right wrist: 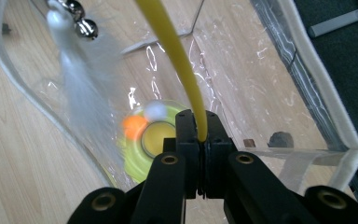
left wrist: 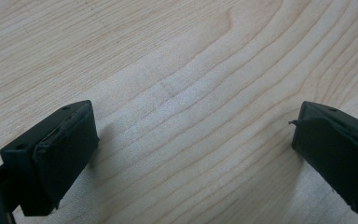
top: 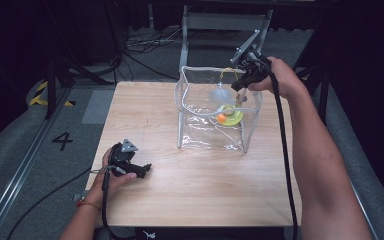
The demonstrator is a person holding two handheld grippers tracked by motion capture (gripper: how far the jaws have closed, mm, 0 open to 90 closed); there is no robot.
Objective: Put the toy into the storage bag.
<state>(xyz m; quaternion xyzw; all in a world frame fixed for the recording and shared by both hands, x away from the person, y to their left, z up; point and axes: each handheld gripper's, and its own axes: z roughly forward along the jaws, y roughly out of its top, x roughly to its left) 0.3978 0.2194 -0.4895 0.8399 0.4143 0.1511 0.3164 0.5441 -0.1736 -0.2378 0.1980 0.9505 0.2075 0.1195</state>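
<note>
A clear plastic box with white trim stands open-topped on the wooden table. In it lies a yellow-green toy disc with an orange ball and a white ball. A thin yellow stalk arches up from it, with a white feather and small bells hanging at its end. My right gripper is shut on this stalk and reaches down into the box from its far right corner. My left gripper rests low on the table at the near left, jaws wide open with nothing between them.
The box's white rim runs close on the right of my right gripper. A metal frame stands behind the table. Cables lie on the floor at the back. Bare wood spreads under the left gripper.
</note>
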